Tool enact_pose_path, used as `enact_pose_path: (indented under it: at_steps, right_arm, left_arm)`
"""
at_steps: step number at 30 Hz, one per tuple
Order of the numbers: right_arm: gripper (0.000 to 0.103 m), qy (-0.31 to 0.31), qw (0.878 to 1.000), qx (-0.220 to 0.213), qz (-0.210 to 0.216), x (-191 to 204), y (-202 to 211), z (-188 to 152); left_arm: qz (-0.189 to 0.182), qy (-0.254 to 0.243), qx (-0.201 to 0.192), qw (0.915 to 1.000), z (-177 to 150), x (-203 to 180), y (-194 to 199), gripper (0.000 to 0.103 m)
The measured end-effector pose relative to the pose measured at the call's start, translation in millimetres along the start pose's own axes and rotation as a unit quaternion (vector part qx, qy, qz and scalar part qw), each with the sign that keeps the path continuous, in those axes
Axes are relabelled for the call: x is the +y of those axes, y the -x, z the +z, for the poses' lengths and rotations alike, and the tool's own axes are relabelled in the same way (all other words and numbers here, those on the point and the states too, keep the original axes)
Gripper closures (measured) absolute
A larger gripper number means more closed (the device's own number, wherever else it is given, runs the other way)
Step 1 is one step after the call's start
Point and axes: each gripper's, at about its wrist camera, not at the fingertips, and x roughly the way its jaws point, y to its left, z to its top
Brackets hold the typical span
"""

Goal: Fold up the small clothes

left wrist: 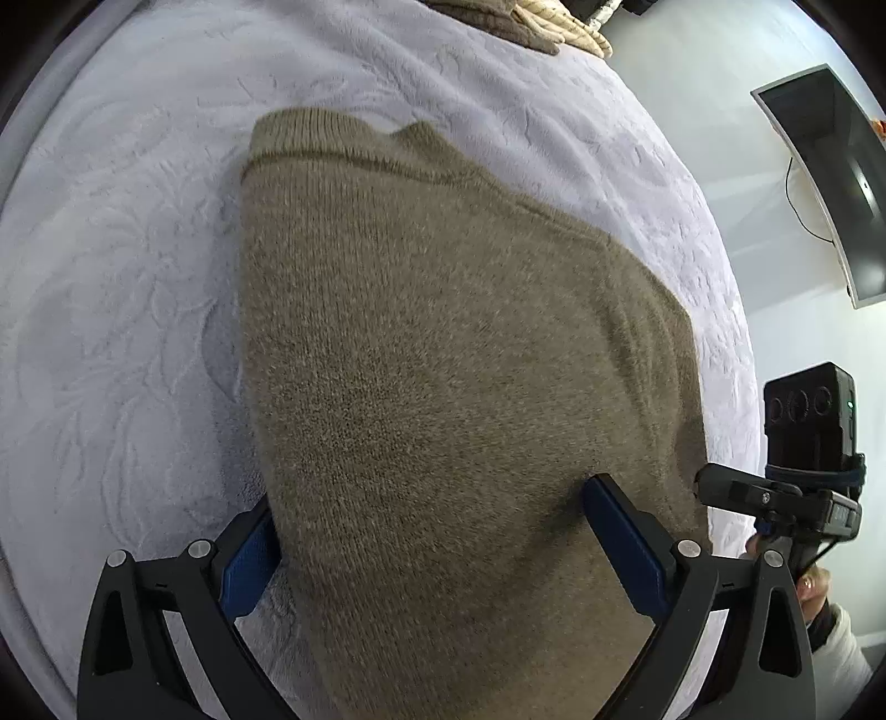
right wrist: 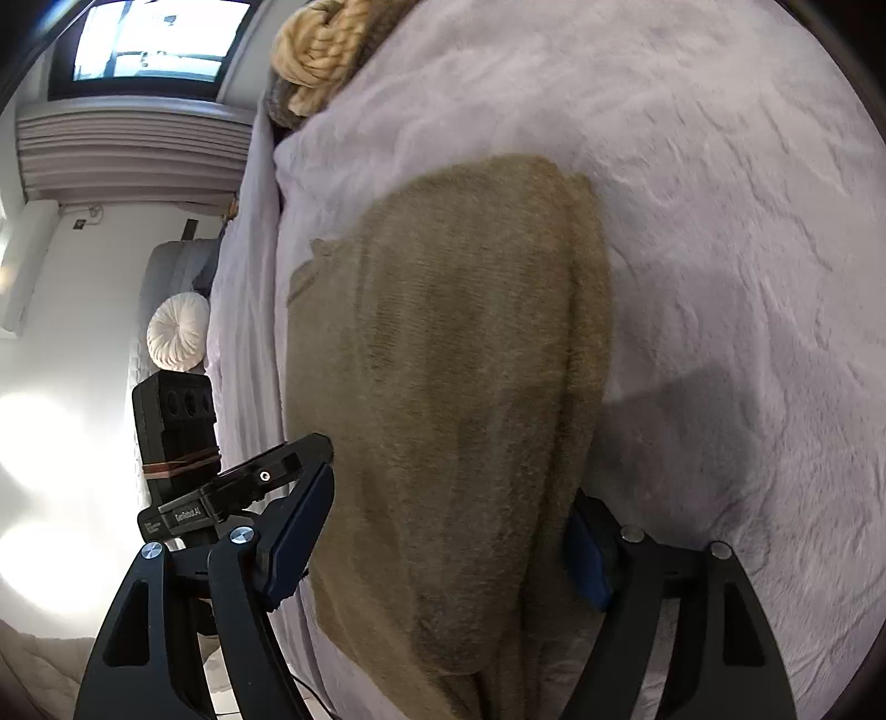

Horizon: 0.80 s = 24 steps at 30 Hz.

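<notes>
An olive-brown knit sweater (left wrist: 443,343) lies folded lengthwise on a lavender blanket (left wrist: 122,249), its ribbed band at the far end. My left gripper (left wrist: 429,498) is open wide over its near part. The left pad (left wrist: 246,565) sits at the sweater's edge and the right pad (left wrist: 620,543) rests on the knit. In the right wrist view the same sweater (right wrist: 454,360) runs between the spread fingers of my right gripper (right wrist: 451,487), which is also open. Its left pad (right wrist: 296,537) stands beside the cloth, and a fold half hides the right pad (right wrist: 587,559).
A pile of knitwear, cream yarn on brown (right wrist: 326,50), sits at the bed's far end. The bed's edge (right wrist: 243,332) drops off by the right gripper. A dark screen (left wrist: 830,177) hangs on the wall. A round white cushion (right wrist: 177,332) and a window (right wrist: 155,39) lie beyond.
</notes>
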Motion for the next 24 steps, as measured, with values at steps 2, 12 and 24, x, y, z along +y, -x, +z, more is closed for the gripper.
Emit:
enact_pose_path:
  at_steps: [2,12,24]
  right_arm:
    - [0.024,-0.007,1.000,0.001,0.006,-7.7,-5.0,2.3]
    - [0.063,-0.008,1.000,0.017,0.015,12.1,-29.9,-0.5]
    - [0.070,-0.047,0.995,-0.008,0.093,55.7,-7.4,-33.4]
  left_arm:
    - [-0.001,-0.001,0.002,1.0000,-0.2,2.0,-4.4,0.001]
    - [0.008,-0.023,-0.023,0.9994,-2.5,-11.1,-0.4,0.030]
    - [-0.017,-0.052,-0.048,0.9973,-23.8,-19.3,63.0,0.055]
